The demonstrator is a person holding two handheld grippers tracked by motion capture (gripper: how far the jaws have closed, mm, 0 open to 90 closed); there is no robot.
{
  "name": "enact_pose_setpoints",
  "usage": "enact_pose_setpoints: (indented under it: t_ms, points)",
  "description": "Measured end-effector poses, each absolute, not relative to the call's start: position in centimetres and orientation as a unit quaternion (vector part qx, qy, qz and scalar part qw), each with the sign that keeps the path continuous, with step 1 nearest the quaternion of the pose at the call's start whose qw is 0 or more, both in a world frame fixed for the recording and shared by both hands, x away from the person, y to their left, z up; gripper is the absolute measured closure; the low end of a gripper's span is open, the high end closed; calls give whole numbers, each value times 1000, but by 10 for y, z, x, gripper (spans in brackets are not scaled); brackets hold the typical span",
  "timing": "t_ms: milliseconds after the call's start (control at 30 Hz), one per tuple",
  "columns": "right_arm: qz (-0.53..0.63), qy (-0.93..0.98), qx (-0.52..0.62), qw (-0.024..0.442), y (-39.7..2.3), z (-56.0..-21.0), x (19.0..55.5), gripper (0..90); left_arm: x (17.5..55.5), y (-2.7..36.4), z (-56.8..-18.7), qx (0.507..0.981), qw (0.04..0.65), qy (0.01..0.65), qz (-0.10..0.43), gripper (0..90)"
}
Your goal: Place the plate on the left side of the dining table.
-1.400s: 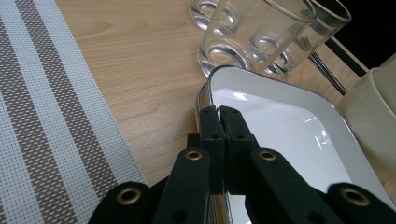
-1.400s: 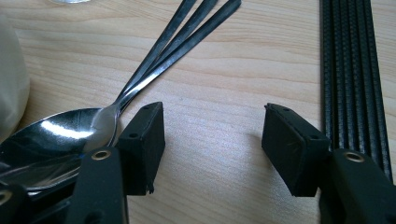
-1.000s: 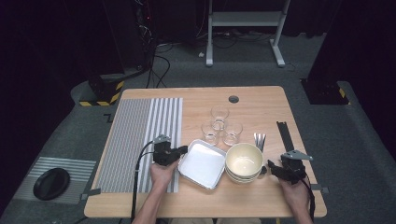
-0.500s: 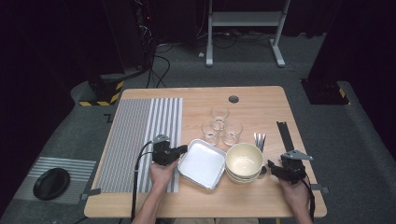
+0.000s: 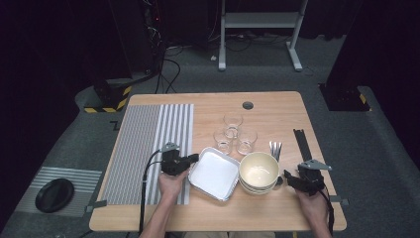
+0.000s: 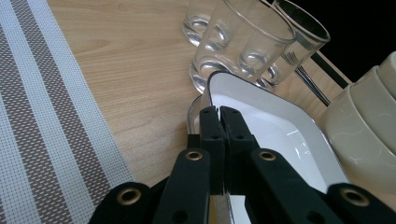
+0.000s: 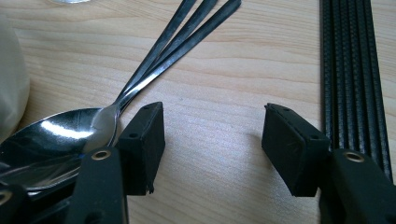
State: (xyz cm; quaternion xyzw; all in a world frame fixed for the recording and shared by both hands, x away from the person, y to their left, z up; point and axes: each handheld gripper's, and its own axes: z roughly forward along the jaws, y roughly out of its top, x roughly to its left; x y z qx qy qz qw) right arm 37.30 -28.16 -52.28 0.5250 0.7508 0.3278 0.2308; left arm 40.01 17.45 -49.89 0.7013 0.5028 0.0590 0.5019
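Note:
A white square plate [image 5: 214,173] with a grey rim lies at the table's front middle. My left gripper [image 5: 194,157] is at the plate's left corner, shut on its rim. In the left gripper view the black jaws [image 6: 219,114] meet over the plate's [image 6: 275,135] edge, and a second rim shows just beneath it. Stacked cream bowls [image 5: 258,171] stand right of the plate. My right gripper [image 5: 288,177] rests low beside the bowls, open, with bare wood between its jaws [image 7: 212,135]. Steel spoons [image 7: 56,133] lie just left of its left jaw.
Three clear glasses [image 5: 233,130] stand behind the plate, close to the left gripper's line [image 6: 233,42]. A striped grey placemat [image 5: 148,144] covers the table's left part. A black slatted strip [image 5: 302,144] lies along the right edge, near the right jaw [image 7: 350,70].

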Motion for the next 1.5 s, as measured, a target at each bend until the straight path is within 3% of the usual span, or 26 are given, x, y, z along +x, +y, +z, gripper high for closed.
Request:
enact_pose_setpoints:
  t_ms: [1500]
  points:
    - [328,752,523,233,-282,-523,373,392,400,185,-495,697,501,509,66,888]
